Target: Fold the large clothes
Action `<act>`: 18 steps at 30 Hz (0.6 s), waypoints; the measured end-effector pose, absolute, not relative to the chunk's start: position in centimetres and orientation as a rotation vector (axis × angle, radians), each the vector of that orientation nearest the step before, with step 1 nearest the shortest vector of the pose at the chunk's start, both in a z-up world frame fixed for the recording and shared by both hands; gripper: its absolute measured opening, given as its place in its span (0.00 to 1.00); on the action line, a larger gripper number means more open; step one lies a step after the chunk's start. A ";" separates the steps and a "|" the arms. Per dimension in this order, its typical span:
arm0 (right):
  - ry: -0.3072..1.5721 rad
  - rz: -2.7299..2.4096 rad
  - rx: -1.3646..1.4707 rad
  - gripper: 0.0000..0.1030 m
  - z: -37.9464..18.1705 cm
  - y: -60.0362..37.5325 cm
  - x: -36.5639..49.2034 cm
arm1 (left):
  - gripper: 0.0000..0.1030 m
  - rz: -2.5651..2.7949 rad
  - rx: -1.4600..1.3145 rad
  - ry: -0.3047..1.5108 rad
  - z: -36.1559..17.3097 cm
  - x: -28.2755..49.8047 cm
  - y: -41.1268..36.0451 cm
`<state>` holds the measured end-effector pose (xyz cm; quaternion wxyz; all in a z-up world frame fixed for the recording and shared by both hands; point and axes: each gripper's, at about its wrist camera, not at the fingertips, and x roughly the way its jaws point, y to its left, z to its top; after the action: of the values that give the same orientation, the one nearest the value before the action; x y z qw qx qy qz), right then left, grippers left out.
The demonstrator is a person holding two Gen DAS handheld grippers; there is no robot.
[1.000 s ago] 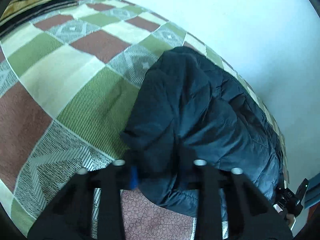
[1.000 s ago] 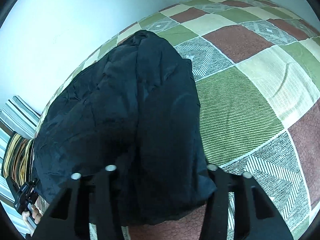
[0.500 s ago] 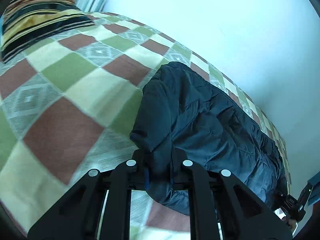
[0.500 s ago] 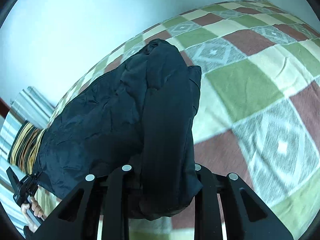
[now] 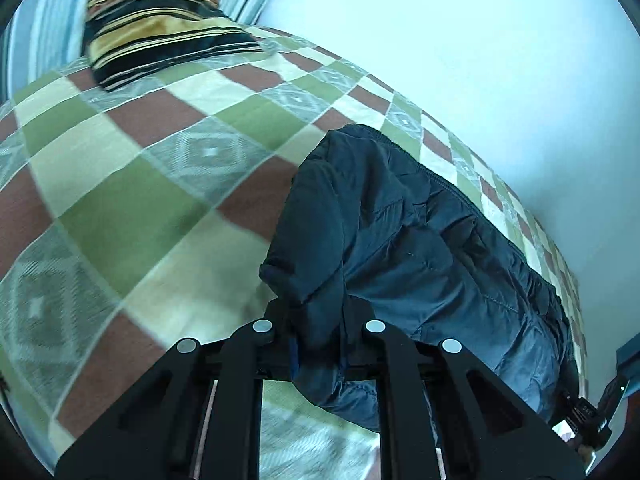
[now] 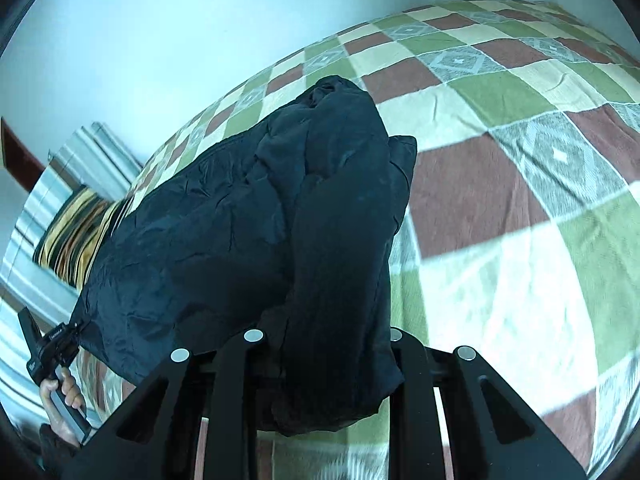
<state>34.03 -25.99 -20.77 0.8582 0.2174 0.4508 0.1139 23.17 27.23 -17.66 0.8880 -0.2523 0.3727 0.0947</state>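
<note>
Over a checked bedspread [image 5: 132,208], left tongs [image 5: 316,344] and right tongs [image 6: 324,344] each pinch the dark jacket [image 6: 248,224]

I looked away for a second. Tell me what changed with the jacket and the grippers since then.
Both grippers closed in on the near edge of the dark jacket: the left gripper and the right gripper went from open to shut on it and are lifting that edge off the checkered bedspread. The jacket's far end stays lying on the bed.
</note>
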 end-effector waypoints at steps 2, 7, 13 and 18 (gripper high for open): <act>0.954 0.246 0.456 0.22 -21.0 -25.5 33.1 | 0.12 0.209 -0.531 0.784 -18.0 22.1 27.8; 0.959 0.254 0.426 0.23 -21.2 -24.8 31.6 | 0.13 0.206 -0.525 0.796 -18.4 20.6 28.4; 0.970 0.226 0.419 0.33 -21.0 -25.0 32.2 | 0.22 0.216 -0.482 0.814 -18.5 20.8 28.3; 0.967 0.173 0.376 0.42 -19.8 -25.2 31.3 | 0.42 0.216 -0.466 0.829 -18.3 20.3 28.7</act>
<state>31.31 -25.16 -19.82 0.8648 0.1795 0.4617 0.0824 20.30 28.68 -18.26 0.8836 -0.2239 0.3980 0.1036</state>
